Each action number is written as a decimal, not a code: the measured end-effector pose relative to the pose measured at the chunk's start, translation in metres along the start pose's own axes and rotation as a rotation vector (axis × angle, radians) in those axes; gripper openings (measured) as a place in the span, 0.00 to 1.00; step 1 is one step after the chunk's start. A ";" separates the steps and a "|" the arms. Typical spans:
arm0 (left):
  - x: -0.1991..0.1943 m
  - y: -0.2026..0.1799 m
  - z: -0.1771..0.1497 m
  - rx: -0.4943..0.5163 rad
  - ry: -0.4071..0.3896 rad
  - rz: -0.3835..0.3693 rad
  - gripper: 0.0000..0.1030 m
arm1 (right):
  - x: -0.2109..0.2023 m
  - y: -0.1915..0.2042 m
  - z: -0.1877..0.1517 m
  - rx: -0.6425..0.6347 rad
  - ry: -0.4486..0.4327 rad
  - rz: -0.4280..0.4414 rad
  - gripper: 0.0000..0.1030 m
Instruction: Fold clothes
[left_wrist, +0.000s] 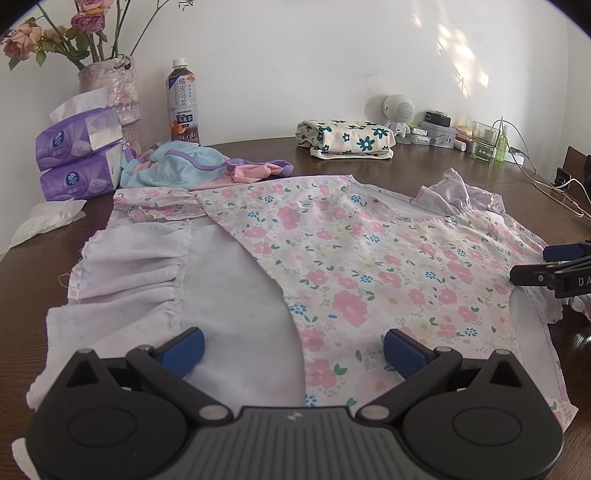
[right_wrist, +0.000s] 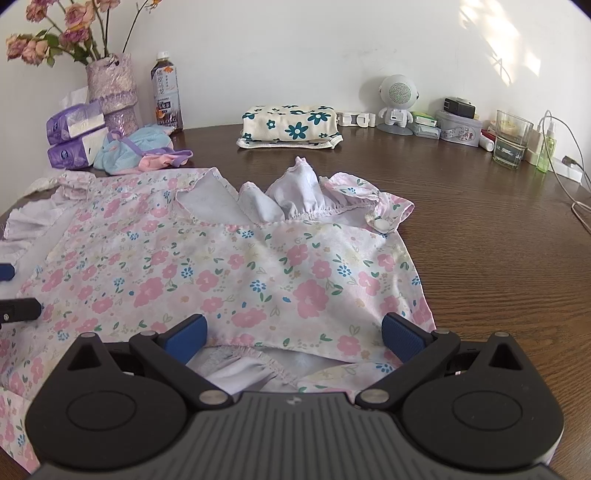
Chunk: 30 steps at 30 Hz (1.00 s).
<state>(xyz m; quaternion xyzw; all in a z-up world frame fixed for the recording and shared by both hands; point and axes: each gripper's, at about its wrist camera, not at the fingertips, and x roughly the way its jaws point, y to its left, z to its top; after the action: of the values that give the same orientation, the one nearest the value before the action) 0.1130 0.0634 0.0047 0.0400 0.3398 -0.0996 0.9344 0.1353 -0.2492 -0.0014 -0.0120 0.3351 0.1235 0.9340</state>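
We've got the thin pink-floral cotton dress spread flat on the dark wood bench, one side flap already turned in w/ pale lining up. Left gripper & right gripper hover over its near hem, jaws released, empty, prob. lining up the next fold.

Left gripper: I am holding it low, jaws spread wide.
Right gripper: I am holding it level, jaws likewise parted.
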 end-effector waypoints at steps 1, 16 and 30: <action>0.000 0.000 0.000 0.000 0.000 0.000 1.00 | -0.002 -0.001 0.000 0.013 -0.010 0.009 1.00; 0.000 0.000 0.000 0.000 0.000 0.000 1.00 | -0.005 0.080 -0.003 -0.152 0.002 0.209 1.00; 0.000 0.000 0.000 0.000 0.000 0.000 1.00 | -0.001 0.088 -0.007 -0.199 0.026 0.190 0.99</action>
<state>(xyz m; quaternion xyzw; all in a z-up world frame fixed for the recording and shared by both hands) 0.1131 0.0633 0.0045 0.0399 0.3397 -0.0995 0.9344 0.1096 -0.1646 -0.0007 -0.0744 0.3328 0.2436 0.9080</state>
